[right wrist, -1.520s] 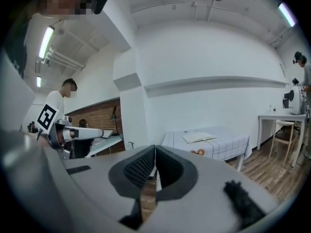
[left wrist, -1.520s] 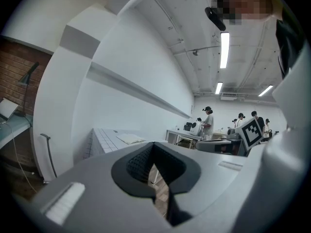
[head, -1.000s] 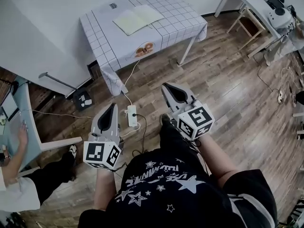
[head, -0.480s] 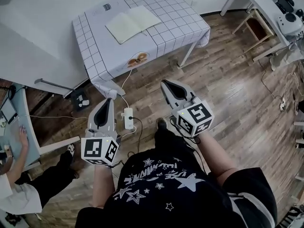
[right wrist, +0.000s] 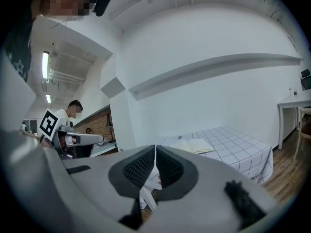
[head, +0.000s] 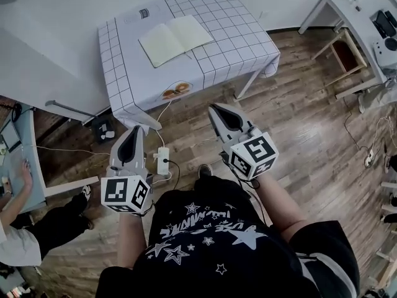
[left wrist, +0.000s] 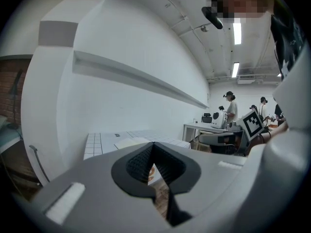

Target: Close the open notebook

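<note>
Both grippers are held out in front of the person's body, roughly level and pointing toward the table [head: 229, 23]. I judge this to be the approach, with no work on the notebook begun yet.

The left gripper [head: 138, 129] has its jaws pressed together at the tips with nothing between them, and its own view [left wrist: 153, 144] shows only floor and tablecloth through the gap behind the pads. The right gripper [head: 214, 107] is likewise pressed shut and empty, as seen along its jaws [right wrist: 155, 148]. Shut jaws make sense here, since nothing needs carrying and a cover can be flipped with a closed tip slid under its edge.

The notebook [head: 175, 39] lies open and flat, pages up, on the checked tablecloth, set at a slant to the table's edges. It is ahead of both grippers and well apart from them, roughly between the two lines they point along. It sits beyond the table's near edge, so each gripper must pass over a stretch of cloth to reach it. From the left gripper it shows just above the jaws and a little left of the tips [left wrist: 130, 142]. From the right gripper it sits above and a little right of the tips [right wrist: 192, 145].

A power strip [head: 162, 160] lies on the floor below and between the grippers.
</note>
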A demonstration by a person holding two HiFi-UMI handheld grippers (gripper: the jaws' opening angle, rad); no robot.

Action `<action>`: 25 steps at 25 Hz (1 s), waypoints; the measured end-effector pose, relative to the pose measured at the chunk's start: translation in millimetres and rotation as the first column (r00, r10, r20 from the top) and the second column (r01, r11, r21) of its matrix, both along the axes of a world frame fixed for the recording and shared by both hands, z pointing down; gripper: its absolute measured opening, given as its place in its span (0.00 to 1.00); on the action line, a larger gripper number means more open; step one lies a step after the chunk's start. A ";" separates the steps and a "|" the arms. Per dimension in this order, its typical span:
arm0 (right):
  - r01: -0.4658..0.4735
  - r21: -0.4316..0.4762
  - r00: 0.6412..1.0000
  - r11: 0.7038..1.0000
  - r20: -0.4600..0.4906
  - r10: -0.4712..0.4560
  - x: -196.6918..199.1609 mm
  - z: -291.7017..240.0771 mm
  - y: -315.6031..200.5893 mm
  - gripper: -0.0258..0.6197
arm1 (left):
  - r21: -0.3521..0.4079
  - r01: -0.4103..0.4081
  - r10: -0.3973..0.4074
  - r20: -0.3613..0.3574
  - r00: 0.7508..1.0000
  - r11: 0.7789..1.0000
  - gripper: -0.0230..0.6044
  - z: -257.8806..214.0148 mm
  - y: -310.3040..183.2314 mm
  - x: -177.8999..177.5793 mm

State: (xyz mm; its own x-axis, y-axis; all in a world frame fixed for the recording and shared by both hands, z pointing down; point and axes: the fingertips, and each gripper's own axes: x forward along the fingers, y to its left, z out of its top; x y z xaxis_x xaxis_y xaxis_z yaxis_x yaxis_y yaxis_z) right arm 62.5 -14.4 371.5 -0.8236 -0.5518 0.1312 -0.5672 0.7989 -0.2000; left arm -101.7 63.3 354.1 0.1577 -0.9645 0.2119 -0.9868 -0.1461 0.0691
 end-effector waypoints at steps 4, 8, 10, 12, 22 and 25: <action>0.021 0.002 1.000 1.000 -0.001 -0.021 -0.1 -0.8 -12.9 0.07 | 0.014 0.037 -0.037 -0.002 0.999 0.999 0.05 -4.3 -5.4 3.5; 0.018 -0.016 1.000 1.000 -0.018 -0.018 -0.6 1.6 -18.6 0.07 | 0.000 0.041 -0.041 0.007 0.999 0.999 0.05 -5.1 -6.8 5.0; 0.014 -0.021 1.000 1.000 -0.005 -0.014 1.1 -2.4 -20.2 0.07 | -0.006 0.044 -0.044 0.008 0.999 0.999 0.05 -5.0 -10.8 4.8; 0.008 -0.023 1.000 1.000 -0.004 -0.008 5.0 -4.0 -22.5 0.07 | -0.006 0.040 -0.040 0.004 0.999 0.999 0.05 -5.4 -16.4 7.1; -0.029 -0.033 0.998 0.999 -0.065 0.027 8.3 11.4 -52.9 0.07 | -0.013 -0.002 0.002 -0.019 1.000 1.000 0.05 10.5 -70.8 -1.2; -0.024 -0.017 0.997 1.000 -0.075 0.023 -5.4 8.7 -71.5 0.07 | -0.028 0.010 -0.011 -0.032 0.999 1.000 0.05 18.7 -93.3 -15.3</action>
